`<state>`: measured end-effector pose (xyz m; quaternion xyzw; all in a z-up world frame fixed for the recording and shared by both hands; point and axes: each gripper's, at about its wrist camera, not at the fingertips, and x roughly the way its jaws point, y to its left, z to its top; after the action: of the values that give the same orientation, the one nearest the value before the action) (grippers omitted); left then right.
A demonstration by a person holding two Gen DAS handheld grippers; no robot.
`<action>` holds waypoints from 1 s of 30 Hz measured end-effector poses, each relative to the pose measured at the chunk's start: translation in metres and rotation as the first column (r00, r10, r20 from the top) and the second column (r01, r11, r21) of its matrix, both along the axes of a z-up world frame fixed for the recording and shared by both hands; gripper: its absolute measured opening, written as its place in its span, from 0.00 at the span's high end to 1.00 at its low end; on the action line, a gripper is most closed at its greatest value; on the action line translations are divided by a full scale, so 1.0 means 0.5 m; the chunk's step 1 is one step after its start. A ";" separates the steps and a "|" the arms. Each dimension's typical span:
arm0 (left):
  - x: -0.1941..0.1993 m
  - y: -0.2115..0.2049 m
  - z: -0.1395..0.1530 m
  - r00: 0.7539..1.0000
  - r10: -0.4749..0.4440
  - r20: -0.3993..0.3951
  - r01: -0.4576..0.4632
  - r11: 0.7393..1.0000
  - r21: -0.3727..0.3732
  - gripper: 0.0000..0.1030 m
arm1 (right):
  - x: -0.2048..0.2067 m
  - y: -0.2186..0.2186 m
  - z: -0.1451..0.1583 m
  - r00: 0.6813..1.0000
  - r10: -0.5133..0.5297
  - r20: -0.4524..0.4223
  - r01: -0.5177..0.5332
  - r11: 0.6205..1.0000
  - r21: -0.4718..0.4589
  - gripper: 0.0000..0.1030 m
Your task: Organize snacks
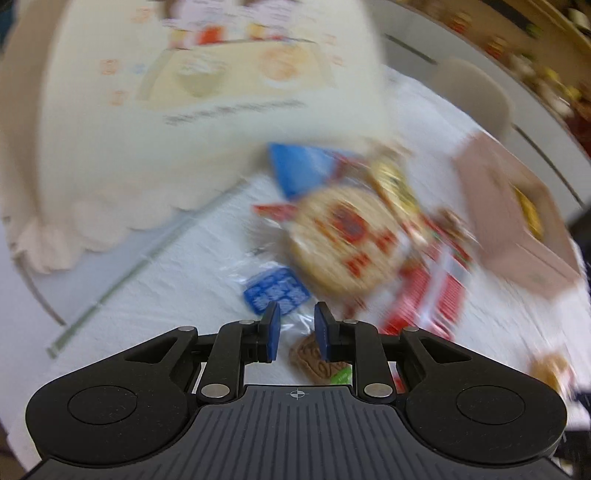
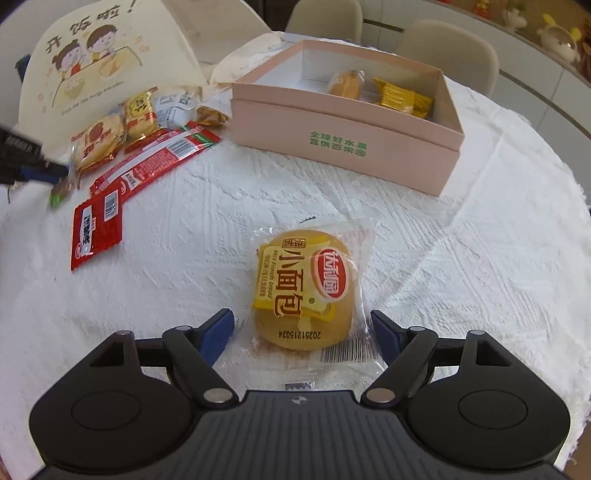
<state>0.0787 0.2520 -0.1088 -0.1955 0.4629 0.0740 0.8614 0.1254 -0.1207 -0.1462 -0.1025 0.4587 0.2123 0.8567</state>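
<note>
My right gripper point(image 2: 302, 326) is open, its jaws on either side of a wrapped mini French bread point(image 2: 304, 290) lying on the white tablecloth. A pink box point(image 2: 343, 136) behind it holds two yellow snacks point(image 2: 400, 96). A pile of snacks point(image 2: 122, 129) lies at the left, with long red packets point(image 2: 155, 160). My left gripper point(image 1: 294, 326) is partly open, low over a brown biscuit pack point(image 1: 314, 360) that sits between its jaws; the view is blurred. A round bread pack point(image 1: 343, 236) and a blue packet point(image 1: 275, 291) lie ahead of it.
A cream tote bag with a cartoon print point(image 2: 92, 62) stands at the back left, also filling the left wrist view point(image 1: 184, 110). Beige chairs point(image 2: 447, 48) ring the round table. A shelf with ornaments point(image 2: 554, 33) runs along the far right.
</note>
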 end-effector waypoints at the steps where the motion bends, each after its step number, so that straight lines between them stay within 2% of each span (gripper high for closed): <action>1: -0.003 -0.005 -0.001 1.000 -0.023 0.005 0.023 0.999 -0.024 0.74 | -0.001 0.000 0.000 1.000 -0.001 0.001 0.001 1.000 -0.002 0.21; 2: -0.005 -0.008 -0.001 1.000 -0.015 0.008 0.015 0.999 -0.041 0.73 | -0.002 0.001 0.000 1.000 -0.002 0.003 0.002 1.000 -0.005 0.21; 4: -0.031 0.002 0.010 0.996 0.081 0.024 -0.079 0.994 -0.077 0.73 | -0.005 0.001 0.002 1.000 -0.005 0.003 0.005 1.000 -0.007 0.21; 5: -0.049 0.011 0.015 0.987 0.160 0.033 -0.156 0.982 -0.104 0.72 | -0.007 -0.001 0.004 1.000 -0.007 0.002 0.007 1.000 -0.005 0.21; 7: -0.065 0.021 0.011 0.968 0.249 0.014 -0.242 0.954 -0.179 0.72 | -0.009 -0.005 0.006 1.000 -0.015 0.001 0.015 1.000 0.001 0.21; 9: -0.067 0.017 0.002 0.963 0.268 -0.007 -0.261 0.931 -0.253 0.72 | -0.010 -0.006 0.008 1.000 -0.022 0.004 0.022 1.000 0.001 0.21; 10: -0.060 0.010 -0.001 0.967 0.256 -0.016 -0.251 0.932 -0.262 0.72 | -0.012 -0.005 0.010 1.000 -0.023 0.010 0.023 1.000 -0.003 0.21; 13: -0.019 -0.023 -0.010 0.976 0.215 -0.040 -0.218 0.956 -0.197 0.68 | -0.018 0.005 0.019 0.999 -0.009 0.033 0.010 1.000 -0.023 0.21; 15: 0.004 -0.051 -0.010 0.984 0.177 -0.026 -0.179 0.979 -0.095 0.64 | -0.023 0.012 0.028 0.999 0.005 0.045 -0.003 0.999 -0.032 0.21; 17: 0.018 -0.074 -0.007 0.990 0.139 -0.016 -0.139 0.990 -0.007 0.59 | -0.029 0.016 0.035 0.998 0.015 0.057 -0.013 0.999 -0.038 0.21; 19: 0.027 -0.077 -0.009 0.987 0.157 -0.017 -0.157 0.988 -0.009 0.57 | -0.037 0.015 0.041 0.998 0.018 0.067 -0.015 0.999 -0.038 0.21; 21: 0.037 -0.066 -0.008 0.980 0.199 -0.025 -0.200 0.978 -0.058 0.51 | -0.039 0.013 0.042 0.998 0.018 0.059 -0.017 1.000 -0.022 0.21; 24: 0.061 -0.048 -0.012 0.965 0.259 -0.029 -0.261 0.959 -0.108 0.50 | -0.041 0.018 0.044 0.998 0.020 0.061 -0.018 1.000 -0.018 0.21; 27: 0.085 -0.047 -0.010 0.961 0.272 -0.043 -0.275 0.959 -0.076 0.50 | -0.046 0.024 0.048 0.997 0.037 0.067 -0.036 0.999 -0.010 0.21; 30: 0.109 -0.066 -0.008 0.973 0.224 -0.049 -0.223 0.975 0.019 0.50 | -0.055 0.032 0.048 0.996 0.056 0.067 -0.055 0.998 -0.008 0.21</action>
<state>0.1333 0.2190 -0.1127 -0.2385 0.4592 0.1786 0.8369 0.0981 -0.1049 -0.1223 -0.1249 0.4274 0.2311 0.8651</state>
